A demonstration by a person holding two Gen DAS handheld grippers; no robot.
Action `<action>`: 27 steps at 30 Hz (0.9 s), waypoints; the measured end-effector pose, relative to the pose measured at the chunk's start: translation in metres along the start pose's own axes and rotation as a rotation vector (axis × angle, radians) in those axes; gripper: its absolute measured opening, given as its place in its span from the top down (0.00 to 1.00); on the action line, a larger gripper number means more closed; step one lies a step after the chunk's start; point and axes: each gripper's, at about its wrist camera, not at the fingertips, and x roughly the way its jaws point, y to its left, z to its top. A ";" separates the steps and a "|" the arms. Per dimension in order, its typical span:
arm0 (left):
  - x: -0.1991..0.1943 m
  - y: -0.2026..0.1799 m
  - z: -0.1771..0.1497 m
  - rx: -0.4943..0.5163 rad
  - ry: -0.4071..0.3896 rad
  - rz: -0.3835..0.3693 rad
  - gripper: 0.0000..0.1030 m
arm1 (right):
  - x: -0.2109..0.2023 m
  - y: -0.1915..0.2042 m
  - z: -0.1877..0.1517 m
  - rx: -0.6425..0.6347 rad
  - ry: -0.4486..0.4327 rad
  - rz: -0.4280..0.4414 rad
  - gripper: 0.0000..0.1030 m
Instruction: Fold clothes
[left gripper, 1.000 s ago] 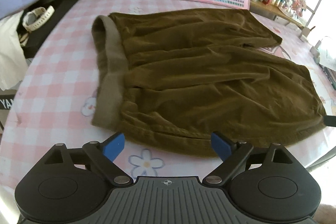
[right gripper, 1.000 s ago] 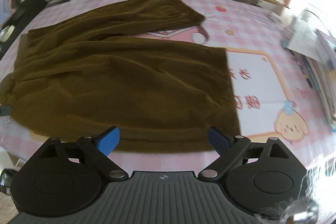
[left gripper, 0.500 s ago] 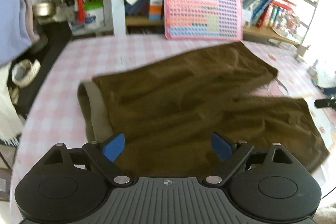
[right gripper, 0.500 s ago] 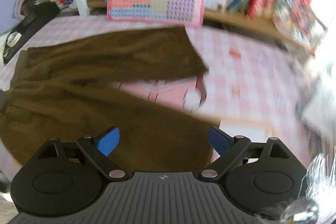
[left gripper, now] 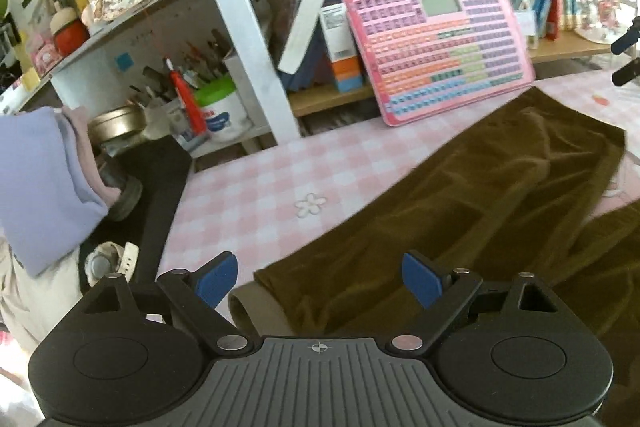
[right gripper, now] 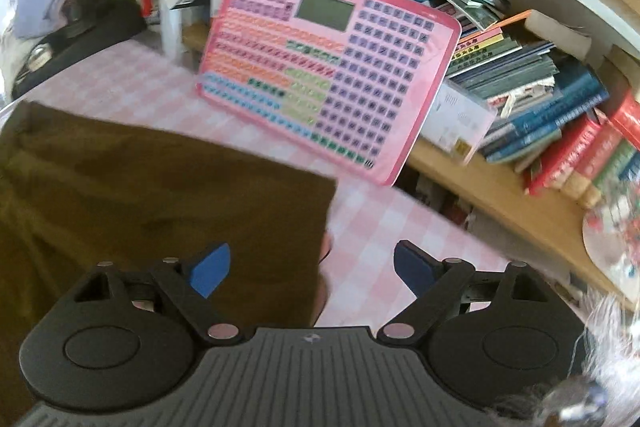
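While both cameras faced the shelving, the following was recorded.

Surface: the desk [left gripper: 256, 187] carried a pink-and-white checked cloth with a small flower print.
Garment: brown trousers [left gripper: 460, 203] lay spread flat on the desk, creased; their lighter waistband [left gripper: 256, 311] sat at the near left, just beyond the left gripper's body. In the right wrist view the trousers [right gripper: 152, 199] filled the lower left, with one straight hem edge ending short of the pink board.
Room: a shelf unit stood behind the desk. A pink keyboard board [left gripper: 440, 47] leaned against rows of books [right gripper: 552, 115]. A white tub of pens [left gripper: 218, 111] stood to the left of a white upright post.
Left side: a lilac folded cloth [left gripper: 44, 183] and a wristwatch [left gripper: 112, 259] lay on a black item at the desk edge.
Left gripper [left gripper: 319, 277]: spread wide, holding nothing, its blue pads above the waistband end of the trousers; contact could not be judged.
Right gripper [right gripper: 311, 265]: spread wide, holding nothing, one pad over the trouser leg, the other over bare checked cloth.
Pose: both grippers pointed toward the shelves, tilted slightly down. The right gripper's fingers showed at the far right edge of the left wrist view, well apart from the left.
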 end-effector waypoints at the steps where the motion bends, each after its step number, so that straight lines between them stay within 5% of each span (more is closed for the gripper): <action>1: 0.004 0.001 0.000 -0.003 0.007 0.010 0.11 | 0.008 -0.006 0.004 -0.002 -0.001 0.004 0.18; 7: 0.026 0.007 0.002 -0.024 0.048 0.067 0.12 | 0.058 -0.014 0.021 -0.073 0.043 0.049 0.48; 10: 0.034 0.011 0.001 -0.022 0.082 0.051 0.18 | 0.080 -0.010 0.026 -0.101 0.059 0.072 0.50; 15: 0.050 0.024 -0.001 -0.019 0.145 0.048 0.51 | 0.111 -0.007 0.033 -0.125 0.078 0.065 0.49; 27: 0.114 0.030 0.003 0.107 0.276 -0.056 0.47 | 0.159 -0.026 0.045 -0.116 0.128 0.102 0.51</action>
